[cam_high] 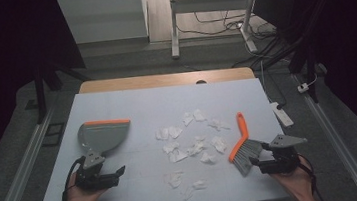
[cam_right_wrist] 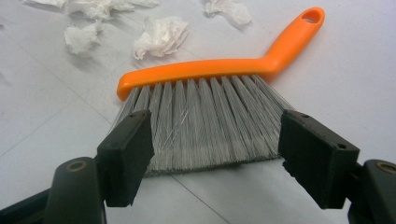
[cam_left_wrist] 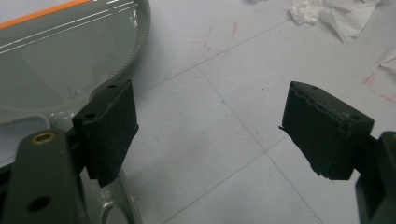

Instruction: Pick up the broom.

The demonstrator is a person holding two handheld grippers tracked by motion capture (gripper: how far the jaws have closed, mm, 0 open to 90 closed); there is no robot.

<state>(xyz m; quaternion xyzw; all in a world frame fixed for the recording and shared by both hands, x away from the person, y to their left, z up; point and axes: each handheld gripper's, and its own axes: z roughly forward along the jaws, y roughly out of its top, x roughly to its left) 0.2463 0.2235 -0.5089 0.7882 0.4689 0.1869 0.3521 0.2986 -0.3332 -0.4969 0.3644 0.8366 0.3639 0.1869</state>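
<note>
Orange and grey, the brush (cam_right_wrist: pixel 205 100) lay on the desk (cam_high: pixel 132 105) before my right tool (cam_high: pixel 259 162), which was wide open. My left tool (cam_high: pixel 116 173), open too, sat by the dustpan (cam_high: pixel 102 135). Nothing seemed grabbed yet. Next I needed to grab both, then sweep the paper scraps (cam_high: pixel 191 147).

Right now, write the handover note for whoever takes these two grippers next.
Left gripper: open, holding nothing, beside the grey dustpan handle.
Right gripper: open, holding nothing, jaws either side of the bristle tips of the orange brush, which lies flat on the table.
Crumpled paper scraps lie scattered mid-table between the tools.
Done: nothing swept.
Left: pick up both tools, sweep scraps into the pan.
</note>
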